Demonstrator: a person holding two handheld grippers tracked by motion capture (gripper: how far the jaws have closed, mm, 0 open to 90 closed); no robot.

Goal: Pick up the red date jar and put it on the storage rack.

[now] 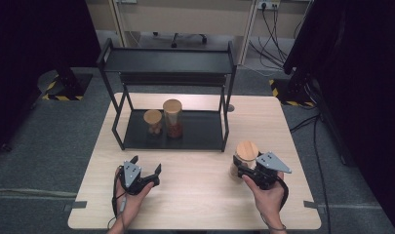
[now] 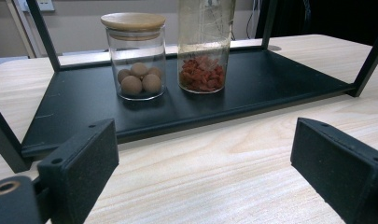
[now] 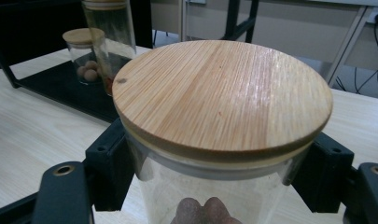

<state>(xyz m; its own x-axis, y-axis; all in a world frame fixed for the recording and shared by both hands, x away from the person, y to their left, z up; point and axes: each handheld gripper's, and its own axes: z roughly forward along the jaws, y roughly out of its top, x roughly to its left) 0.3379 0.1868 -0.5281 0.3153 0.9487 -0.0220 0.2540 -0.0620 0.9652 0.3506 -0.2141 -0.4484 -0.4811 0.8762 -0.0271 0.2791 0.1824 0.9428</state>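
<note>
Worktop (image 1: pixel 195 195): pale wood-grain top w/ rounded corners, standing on grey carpet. Dark curtains hang at both sides of the room; cables and wall sockets at the back right, yellow-black hazard tape at the stand feet.

Right tongs (image 1: pixel 244 168): clenched on a glass jar (image 1: pixel 245 161) w/ round bamboo lid (image 3: pixel 221 95), jar upright on the worktop at front right. In the right gripper view both black pads press the glass just under the lid, one each side; brownish round lumps show inside near the bottom, can't tell what they are. Grey three-cornered plate sits on top of the tongs, person's hand behind it.

Left tongs (image 1: pixel 146 163): released, jaws wide apart, nothing between them, low over the worktop at front left, pointing toward the rack. Left gripper view shows bare worktop between the two pads.

Black metal rack (image 1: pixel 168 131) at the middle-back of the worktop, two tiers: low tray and upper shelf. On the low tray: short jar (image 2: pixel 136 58) w/ bamboo lid, brown balls inside; just beside it, on its right in the left gripper view, a tall jar (image 2: pixel 204 46) w/ red bits at the bottom. The two stand close, may not touch. Rack's front right post stands between the held jar and the tray; the jar is near it but apart.
</note>
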